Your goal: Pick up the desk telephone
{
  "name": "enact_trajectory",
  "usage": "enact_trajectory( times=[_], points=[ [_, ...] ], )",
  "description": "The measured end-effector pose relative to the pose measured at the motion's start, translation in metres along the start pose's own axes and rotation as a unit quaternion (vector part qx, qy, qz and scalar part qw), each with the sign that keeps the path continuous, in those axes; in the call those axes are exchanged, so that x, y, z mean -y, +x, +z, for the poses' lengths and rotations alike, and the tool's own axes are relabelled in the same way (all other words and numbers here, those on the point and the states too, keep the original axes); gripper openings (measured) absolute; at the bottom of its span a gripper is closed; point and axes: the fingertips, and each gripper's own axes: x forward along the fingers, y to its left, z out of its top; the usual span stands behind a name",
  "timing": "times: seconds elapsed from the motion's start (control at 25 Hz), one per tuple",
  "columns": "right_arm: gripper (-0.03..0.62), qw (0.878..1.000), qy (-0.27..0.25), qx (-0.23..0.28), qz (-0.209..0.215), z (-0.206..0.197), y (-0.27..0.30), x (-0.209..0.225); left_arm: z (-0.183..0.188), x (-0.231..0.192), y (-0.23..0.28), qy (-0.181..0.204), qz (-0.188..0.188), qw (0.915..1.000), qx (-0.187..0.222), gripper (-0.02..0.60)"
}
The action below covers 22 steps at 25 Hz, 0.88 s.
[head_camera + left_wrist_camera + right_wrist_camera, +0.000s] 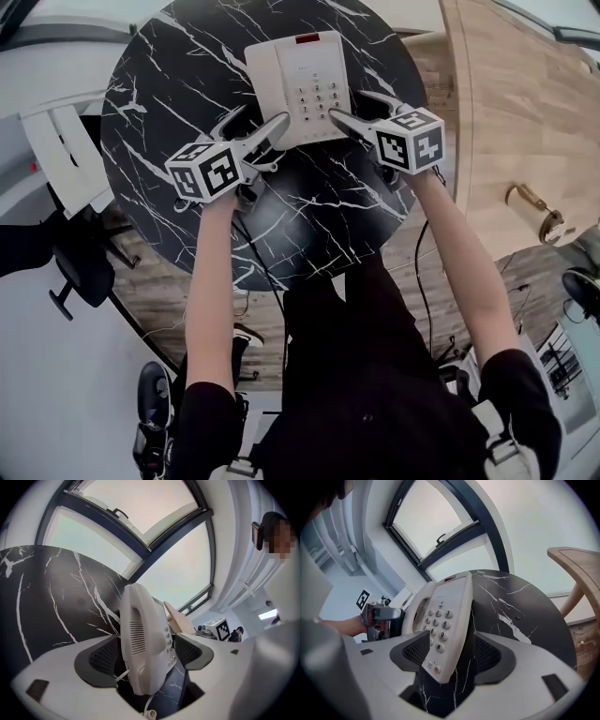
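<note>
White desk telephone [300, 86] lies flat on the round black marble table [169, 84], toward its far middle, keypad up. Left gripper [262, 114] is at the phone's near left corner, jaws wide with the phone body [143, 639] between the pads, small gaps either side. Right gripper [347, 105] is at the near right edge, jaws also wide around the keypad end [445, 620], no squeeze visible. A wooden tabletop [506, 112] stands to the right.
</note>
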Motion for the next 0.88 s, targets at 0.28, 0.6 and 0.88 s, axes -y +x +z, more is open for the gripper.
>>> enact_trajectory(
  times=[0.28, 0.6, 0.88],
  points=[
    [0.282, 1.0, 0.015, -0.003, 0.011, 0.009, 0.011, 0.008, 0.004, -0.006, 0.017, 0.003, -0.017, 0.9997, -0.015, 0.393],
    [0.284, 0.999, 0.006, -0.02, 0.032, 0.011, 0.016, 0.01, 0.002, -0.007, 0.023, 0.0, -0.043, 0.9987, -0.028, 0.393],
    [0.287, 0.997, -0.001, -0.05, 0.059, 0.012, 0.019, 0.009, 0.0, -0.005, 0.028, 0.0, -0.077, 0.9954, -0.056, 0.393]
  ],
)
